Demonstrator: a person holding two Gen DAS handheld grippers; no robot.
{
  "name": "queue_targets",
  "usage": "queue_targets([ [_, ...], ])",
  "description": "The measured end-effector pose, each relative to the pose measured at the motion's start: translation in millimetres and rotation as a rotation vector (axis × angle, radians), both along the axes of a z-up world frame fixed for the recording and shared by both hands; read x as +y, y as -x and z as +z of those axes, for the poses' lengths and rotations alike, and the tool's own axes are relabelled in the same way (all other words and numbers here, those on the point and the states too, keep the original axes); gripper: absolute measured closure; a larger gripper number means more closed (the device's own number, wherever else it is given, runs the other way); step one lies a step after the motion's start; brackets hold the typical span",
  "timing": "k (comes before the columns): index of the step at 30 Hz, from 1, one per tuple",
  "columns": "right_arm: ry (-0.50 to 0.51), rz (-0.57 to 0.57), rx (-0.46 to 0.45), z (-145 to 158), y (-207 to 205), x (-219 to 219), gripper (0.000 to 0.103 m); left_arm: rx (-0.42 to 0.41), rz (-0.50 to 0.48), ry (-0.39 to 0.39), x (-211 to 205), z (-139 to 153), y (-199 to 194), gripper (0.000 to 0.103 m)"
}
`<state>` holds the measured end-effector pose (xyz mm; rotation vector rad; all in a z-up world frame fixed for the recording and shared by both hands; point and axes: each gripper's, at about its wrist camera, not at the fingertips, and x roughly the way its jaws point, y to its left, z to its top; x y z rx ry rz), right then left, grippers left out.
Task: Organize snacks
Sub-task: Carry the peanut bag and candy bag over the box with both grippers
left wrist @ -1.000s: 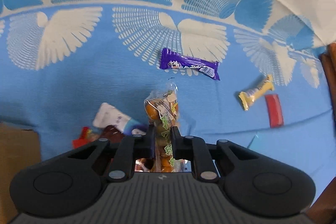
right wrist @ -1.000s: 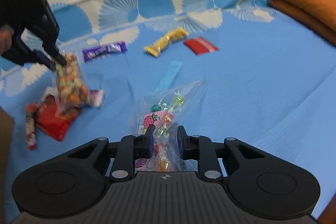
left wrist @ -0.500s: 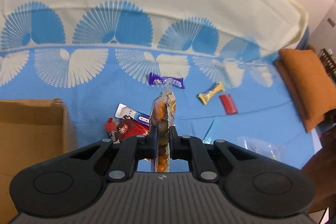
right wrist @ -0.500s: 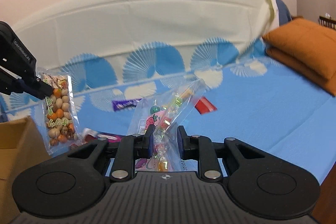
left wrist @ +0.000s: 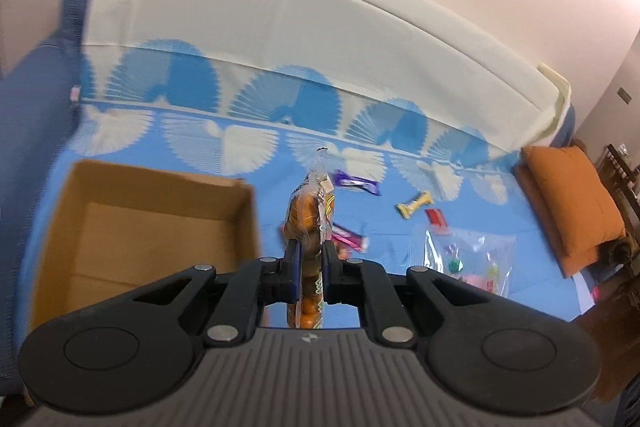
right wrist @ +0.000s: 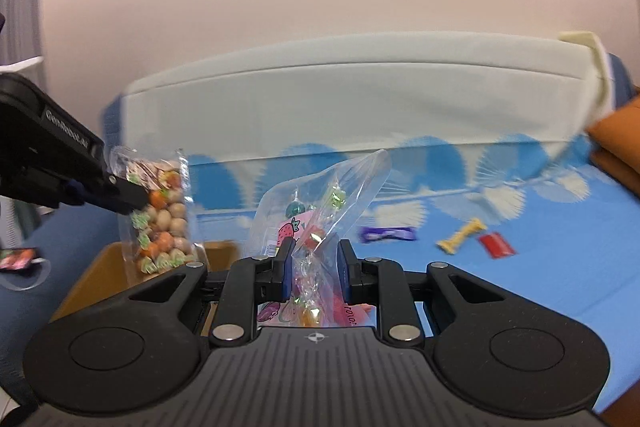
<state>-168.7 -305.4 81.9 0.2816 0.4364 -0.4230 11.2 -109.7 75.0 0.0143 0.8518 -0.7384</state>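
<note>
My left gripper pinched the bag of coated nuts just right of the open cardboard box; my right gripper clamped the clear candy bag — loose bars lay on the blue bedspread beyond.

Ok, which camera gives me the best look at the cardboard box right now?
The left wrist view: the cardboard box shows its open top, inner walls and bare floor. In the right wrist view only its rim peeks out behind the peanut bag held by the left gripper.
</note>
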Motion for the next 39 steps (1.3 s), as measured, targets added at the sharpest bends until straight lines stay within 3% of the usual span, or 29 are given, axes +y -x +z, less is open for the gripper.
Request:
queue_targets([
  [11, 0.033, 0.164, 0.082, 4.1, -38.7, 80.7, 0.079, 0.052, 0.138, -0.025, 112.0, -16.9, -19.0, 0.092],
  [18, 0.021, 0.224, 0.117, 3.5, -55.1, 111.1, 0.079, 0.105, 0.187, -0.034, 143.6, -36.0, -31.4, 0.092],
  [39, -0.023, 0.273, 0.205, -24.5, -94.6, 118.0, 0.079, 0.176, 0.215, -0.08, 142.8, -66.4, -59.7, 0.092],
])
